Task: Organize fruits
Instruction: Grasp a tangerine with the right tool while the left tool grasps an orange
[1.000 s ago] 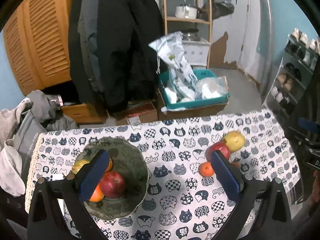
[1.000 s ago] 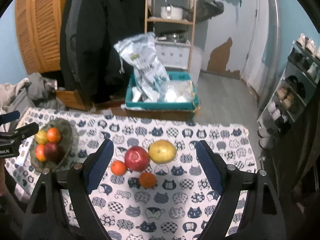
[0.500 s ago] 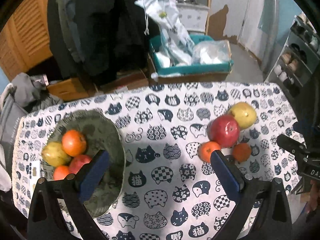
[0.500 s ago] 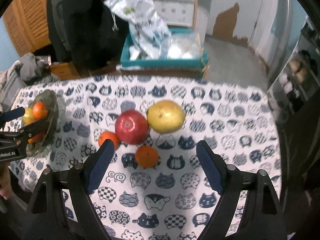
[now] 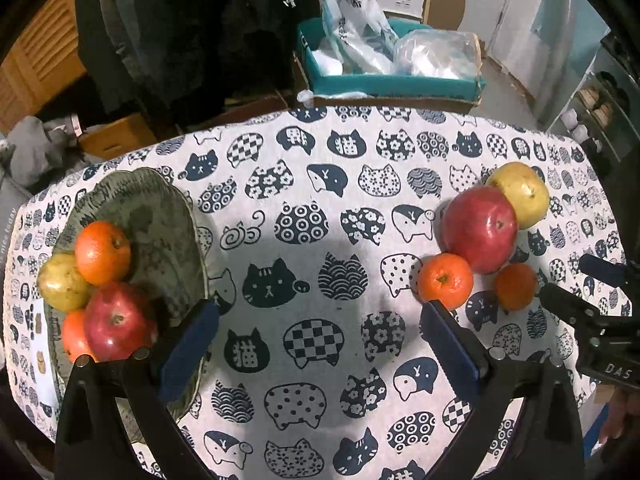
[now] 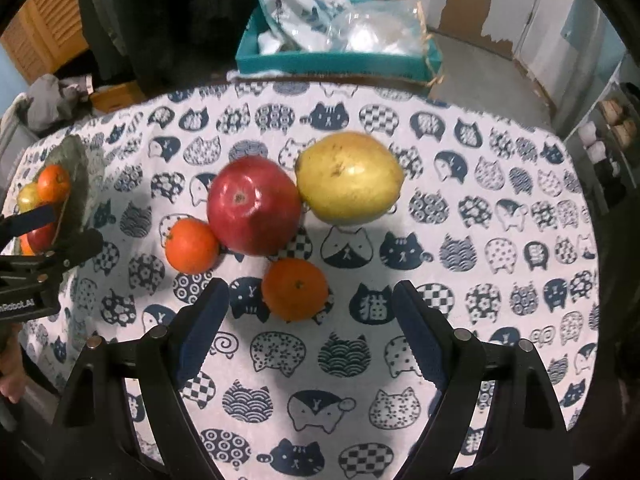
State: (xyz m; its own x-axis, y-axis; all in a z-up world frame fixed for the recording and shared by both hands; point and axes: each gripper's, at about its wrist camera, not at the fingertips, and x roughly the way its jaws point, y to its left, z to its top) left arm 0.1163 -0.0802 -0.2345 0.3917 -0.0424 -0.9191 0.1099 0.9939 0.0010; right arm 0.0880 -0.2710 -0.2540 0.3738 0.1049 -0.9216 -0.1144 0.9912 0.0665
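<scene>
Below my right gripper (image 6: pixel 310 304), whose jaws stand wide apart and empty, four loose fruits lie in a cluster on the cat-print tablecloth (image 6: pixel 500 208): a near mandarin (image 6: pixel 295 288) just ahead of the fingertips, a second mandarin (image 6: pixel 191 245) touching a red apple (image 6: pixel 254 206), and a yellow pear (image 6: pixel 349 178) pressed against the apple's far side. My left gripper (image 5: pixel 320 330) hangs likewise spread and empty over bare cloth, between that cluster and the green bowl (image 5: pixel 160 216), which already holds an orange, a pear, an apple and another orange partly hidden beneath them. I judge the near mandarin the easiest take: it looks light, its peel soft and yielding, and it sits apart from the others, so I would close across its widest girth with gentle pressure to avoid bruising. The apple looks heavier, firm and glossy, hence prone to slip; the pear's tapered shape calls for a hold on its broad belly. All are round and may roll if nudged.
</scene>
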